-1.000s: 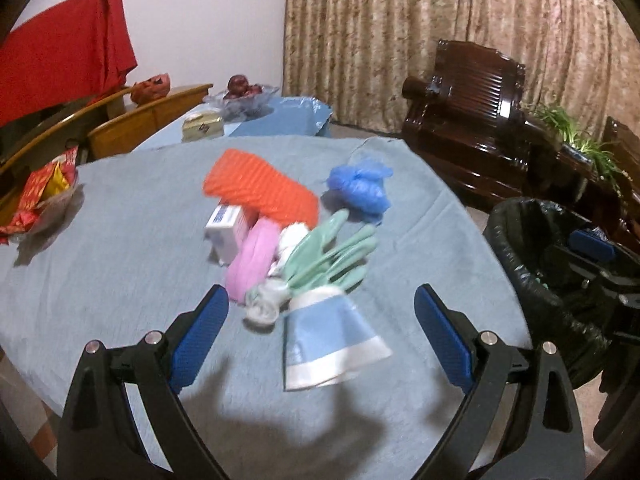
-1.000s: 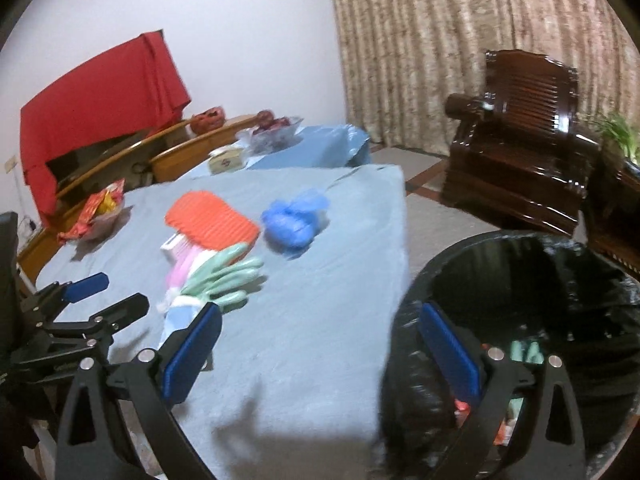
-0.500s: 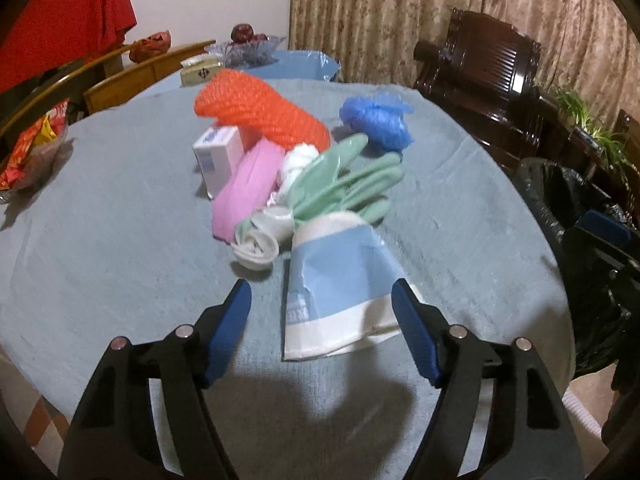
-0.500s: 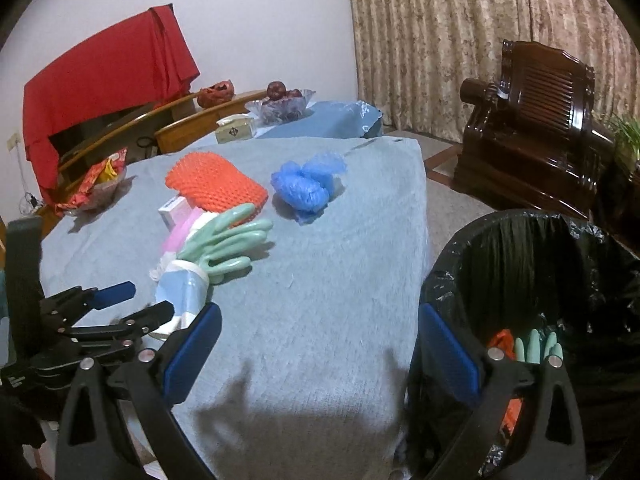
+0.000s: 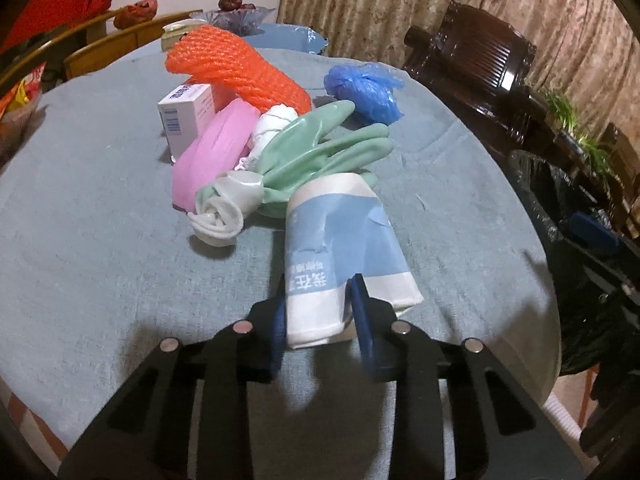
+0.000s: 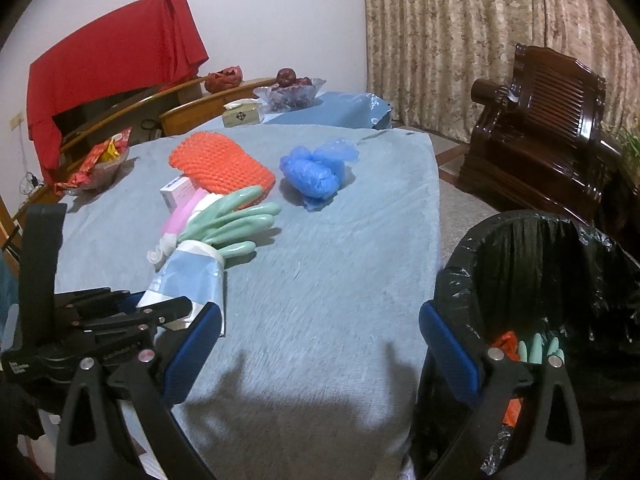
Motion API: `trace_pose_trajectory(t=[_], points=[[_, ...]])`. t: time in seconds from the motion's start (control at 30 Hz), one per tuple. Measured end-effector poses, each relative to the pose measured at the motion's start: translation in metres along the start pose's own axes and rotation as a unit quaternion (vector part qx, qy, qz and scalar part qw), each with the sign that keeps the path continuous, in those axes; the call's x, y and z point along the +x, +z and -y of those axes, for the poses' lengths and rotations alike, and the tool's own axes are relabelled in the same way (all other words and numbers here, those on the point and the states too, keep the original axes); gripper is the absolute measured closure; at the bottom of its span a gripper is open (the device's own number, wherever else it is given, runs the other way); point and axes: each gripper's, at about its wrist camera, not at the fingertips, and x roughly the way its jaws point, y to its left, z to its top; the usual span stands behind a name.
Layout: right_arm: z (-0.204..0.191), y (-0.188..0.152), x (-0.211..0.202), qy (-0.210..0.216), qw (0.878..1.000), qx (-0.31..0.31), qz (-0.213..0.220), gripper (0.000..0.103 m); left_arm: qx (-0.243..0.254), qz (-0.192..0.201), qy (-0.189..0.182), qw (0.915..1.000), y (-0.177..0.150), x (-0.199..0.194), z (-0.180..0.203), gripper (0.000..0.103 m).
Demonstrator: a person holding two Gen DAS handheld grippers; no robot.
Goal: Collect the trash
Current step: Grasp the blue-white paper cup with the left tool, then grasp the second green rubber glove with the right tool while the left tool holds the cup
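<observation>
The left hand-held gripper (image 5: 318, 312) is closing its jaws on the near end of a blue-and-white packet (image 5: 340, 248), and both blue pads already press its white edge from either side. The packet lies flat on the grey-blue cloth of the surface (image 5: 100, 240), near the front edge.

Its far end touches a green glove (image 5: 320, 160), whose rolled white cuff (image 5: 224, 210) lies just left of the packet. Crowded behind the glove are a pink pack (image 5: 212, 156), a white wad (image 5: 272, 128), a small white box (image 5: 186, 114) and an orange net (image 5: 240, 68), all touching or overlapping in one heap. A crumpled blue bag (image 5: 364, 88) sits a little apart to the right of the heap. Nothing lies between the left hand-held gripper and the packet's near end.

The right hand-held gripper (image 6: 320, 344) hangs with its jaws wide apart and nothing between them, over the surface's corner beside the bin (image 6: 560, 232). The bin is lined with a black bag and stands off the surface's right side, well apart from the heap. In its bottom lie something orange (image 6: 506, 342) and pale green glove fingers (image 6: 538, 346).

At the far left of the surface a bowl (image 6: 96, 168) holds red and yellow wrappers. Beyond, on another blue-covered top, a glass dish (image 6: 290, 90) holds dark fruit, with a tissue box (image 6: 242, 114) beside it.
</observation>
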Motion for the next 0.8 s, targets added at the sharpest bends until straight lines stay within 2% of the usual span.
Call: trace_pose_trajectory(t=[0.27,0.53,0.8], points=[[-0.002,0.004,0.0,0.0,1.0,-0.003,0.002,0.006,0.008,0.023,0.01,0.9996,0.004,-0.013,0.005,0.085],[-0.009,0.017,0.005,0.004,1.0,0.004,0.012,0.006,0.015,0.055,0.029,0.9979,0.008,-0.038,0.0,0.087],[-0.028,0.034,0.022,0.011,1.0,0.004,0.014,0.006,-0.004,0.088,0.057,0.9945,0.017,-0.063,-0.029,0.087]])
